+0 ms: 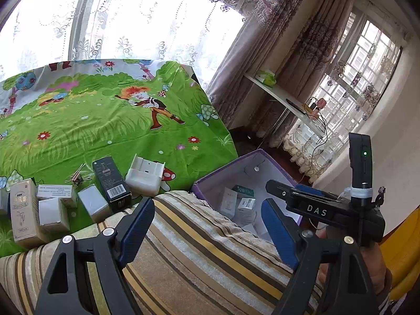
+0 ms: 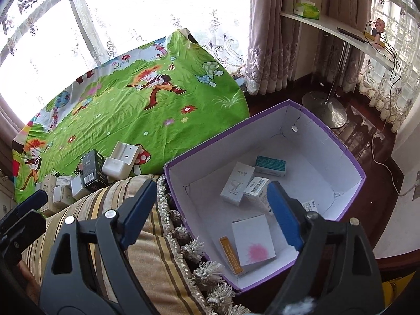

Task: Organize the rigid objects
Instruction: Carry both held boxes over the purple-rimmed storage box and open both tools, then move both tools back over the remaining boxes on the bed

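Several small boxes lie on the green cartoon cloth: a black box (image 1: 111, 181), a white plastic holder (image 1: 144, 174), a tall beige box (image 1: 23, 211) and small white boxes (image 1: 93, 202). A purple storage box (image 2: 349, 157) with a white inside holds several small cartons (image 2: 237, 182) and a white card with a pink blot (image 2: 256, 239). My left gripper (image 1: 210, 225) is open and empty above the striped cushion. My right gripper (image 2: 211, 204) is open and empty over the purple box's near left side.
A striped tasselled cushion (image 2: 147, 252) lies between the cloth and the purple box. A metal clip (image 1: 77, 177) lies on the cloth. A white desk (image 2: 338, 30) on a round stand stands by the curtains, with cables on the dark floor.
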The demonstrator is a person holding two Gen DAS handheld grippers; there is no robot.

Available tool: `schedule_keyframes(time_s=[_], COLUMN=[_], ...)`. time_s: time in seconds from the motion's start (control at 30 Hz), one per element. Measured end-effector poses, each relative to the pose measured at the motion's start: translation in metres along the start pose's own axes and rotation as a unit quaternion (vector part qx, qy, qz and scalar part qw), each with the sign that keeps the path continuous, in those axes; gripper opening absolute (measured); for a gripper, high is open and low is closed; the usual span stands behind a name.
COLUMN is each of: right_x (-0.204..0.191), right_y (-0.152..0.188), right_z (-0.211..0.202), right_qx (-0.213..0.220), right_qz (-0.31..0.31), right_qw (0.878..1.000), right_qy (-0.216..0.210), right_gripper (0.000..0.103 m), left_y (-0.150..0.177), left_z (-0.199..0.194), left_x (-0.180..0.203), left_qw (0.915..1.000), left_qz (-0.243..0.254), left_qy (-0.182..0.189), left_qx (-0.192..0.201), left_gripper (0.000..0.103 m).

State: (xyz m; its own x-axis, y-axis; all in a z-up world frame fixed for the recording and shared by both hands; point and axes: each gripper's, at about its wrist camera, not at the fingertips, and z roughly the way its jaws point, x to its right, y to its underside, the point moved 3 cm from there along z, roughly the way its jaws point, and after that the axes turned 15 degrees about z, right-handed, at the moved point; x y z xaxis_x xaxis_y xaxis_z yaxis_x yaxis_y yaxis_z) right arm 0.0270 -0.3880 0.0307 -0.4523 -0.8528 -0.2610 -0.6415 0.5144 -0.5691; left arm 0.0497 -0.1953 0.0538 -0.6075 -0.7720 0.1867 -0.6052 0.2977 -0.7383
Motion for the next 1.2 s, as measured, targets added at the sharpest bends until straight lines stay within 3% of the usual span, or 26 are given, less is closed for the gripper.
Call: schedule_keyframes(time_s=[0.4, 0.83, 1.2], right_x=[-0.044, -0.115, -0.166], right_y=[0.001, -0.004, 0.002], right_z=[-0.001, 0.007, 0.026], right_qx=[-0.001, -0.015, -0.032], right_qz=[-0.034, -0.1, -0.155], right_qw=[0.999, 0.992, 0.983], right_qy=[-0.032, -0.077, -0.09], right_gripper=[0.088, 0.088, 0.088], left_y=[0.012, 0.046, 0.062], left_z=[-0.04, -0.082, -0.093], left_x=[-0.07, -0.141, -0.181], left_qw=[0.995, 0.9804, 0.969], left_qz=[-0.055, -0.122, -0.167], left_qy=[-0.078, -0.151, -0.181], left_qx=[0.028, 0.03, 0.022], left_gripper=[0.084, 0.084, 0.084])
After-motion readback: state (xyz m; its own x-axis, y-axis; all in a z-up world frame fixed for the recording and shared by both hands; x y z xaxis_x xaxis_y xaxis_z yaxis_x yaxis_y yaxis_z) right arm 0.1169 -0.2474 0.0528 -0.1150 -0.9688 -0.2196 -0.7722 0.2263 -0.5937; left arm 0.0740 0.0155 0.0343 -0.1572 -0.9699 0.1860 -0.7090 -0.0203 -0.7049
